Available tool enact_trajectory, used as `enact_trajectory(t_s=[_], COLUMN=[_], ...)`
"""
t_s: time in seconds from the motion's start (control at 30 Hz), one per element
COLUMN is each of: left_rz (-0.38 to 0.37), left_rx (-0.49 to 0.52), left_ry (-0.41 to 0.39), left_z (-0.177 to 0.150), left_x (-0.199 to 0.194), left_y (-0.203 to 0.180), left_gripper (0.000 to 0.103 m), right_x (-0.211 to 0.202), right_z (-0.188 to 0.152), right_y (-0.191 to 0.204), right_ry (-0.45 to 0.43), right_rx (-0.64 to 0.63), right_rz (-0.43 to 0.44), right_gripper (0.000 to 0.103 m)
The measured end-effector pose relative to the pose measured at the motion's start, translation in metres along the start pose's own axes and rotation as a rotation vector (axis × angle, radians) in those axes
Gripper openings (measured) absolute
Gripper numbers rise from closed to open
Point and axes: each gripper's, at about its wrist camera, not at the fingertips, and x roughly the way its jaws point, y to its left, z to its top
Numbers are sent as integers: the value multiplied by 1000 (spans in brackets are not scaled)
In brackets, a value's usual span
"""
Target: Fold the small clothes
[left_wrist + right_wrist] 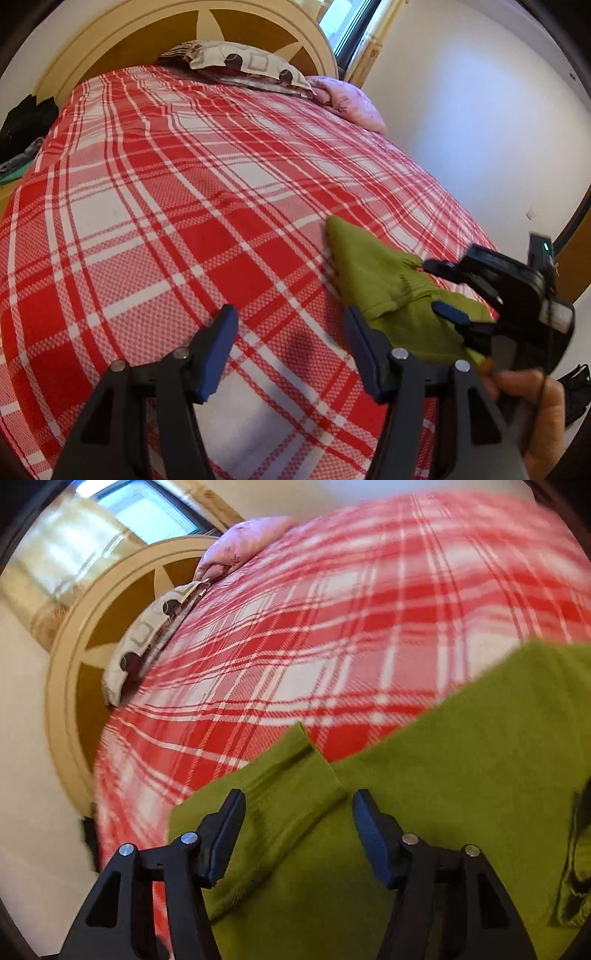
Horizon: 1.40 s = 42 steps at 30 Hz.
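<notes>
Left wrist view, left tool agape, empty, over plaid bedspread, right tool parted over green garment, pillow beyond.

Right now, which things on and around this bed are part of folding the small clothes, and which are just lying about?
Part of the job:
green garment
red plaid bedspread, the folding surface
left claw, open over the bedspread
right claw, open over the garment

Just lying about:
patterned pillow
pink quilt
dark clothes beside the bed

Olive-green garment, red-white plaid bedspread
</notes>
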Motion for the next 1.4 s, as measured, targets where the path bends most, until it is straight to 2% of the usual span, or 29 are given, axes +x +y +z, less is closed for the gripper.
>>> enact_trajectory(t_s=[0.03,0.07,0.17,0.27,0.43,0.57,0.8,0.97,1.2,1.4], left_rz=[1,-4,-15,-21,-21,-20,-10,15,40,80], left_rx=[2,3,1,-7,-9,-9,-2,17,34,64], left_ry=[-2,-3,-1,-6,-7,-7,-10,-8,-8,0], left_z=[0,-1,0,0,1,1,-1,-1,-3,-3], left_x=[0,0,0,0,2,2,1,2,3,5], left_y=[0,-1,0,1,1,1,2,0,-4,-10], left_gripper=[63,66,68,68,68,68,68,68,68,68], right_x=[5,8,2,-18,-81,-134,-238,-292,-327,-319], right_z=[0,1,-2,-1,11,22,24,14,-29,-78], right_y=[3,4,-1,-3,10,-1,-68,-118,-205,-280], right_ry=[2,-2,-12,-28,-116,-177,-312,-379,-399,-351], right_rx=[-21,-30,-47,-54,-143,-172,-95,-47,50,145], right_rz=[-34,-56,-45,-4,53,39,19,-23,-100,-159], right_gripper=[27,16,8,5,4,4,4,4,4,4])
